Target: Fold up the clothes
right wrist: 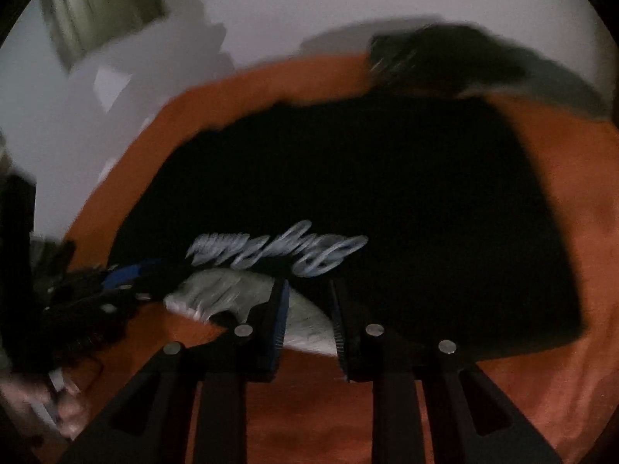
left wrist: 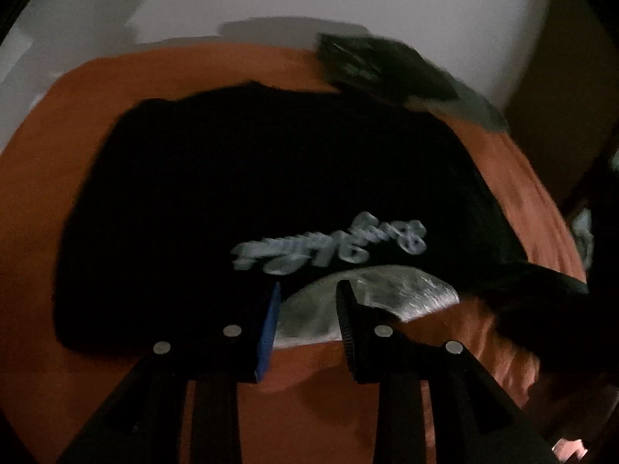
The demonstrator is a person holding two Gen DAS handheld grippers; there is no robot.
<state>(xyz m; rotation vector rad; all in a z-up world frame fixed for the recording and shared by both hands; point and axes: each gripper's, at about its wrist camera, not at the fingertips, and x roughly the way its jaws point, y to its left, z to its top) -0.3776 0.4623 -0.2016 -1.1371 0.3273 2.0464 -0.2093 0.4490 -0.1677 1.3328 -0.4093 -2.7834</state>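
We see the black T-shirt (left wrist: 271, 178) lying flat on the orange bed (left wrist: 503, 178), its pale script print near us and a light inner panel showing at the near hem. It looks like 1 fold is laid; more seem left. Our left gripper (left wrist: 307, 324) and right gripper (right wrist: 309, 324) hang above the near edge, fingers spread, pinching nothing. A dark pile (left wrist: 379, 65) sits far right.

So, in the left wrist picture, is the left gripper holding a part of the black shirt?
No, the left gripper has its jaws apart with nothing between them, above the black shirt spread on the orange cover.
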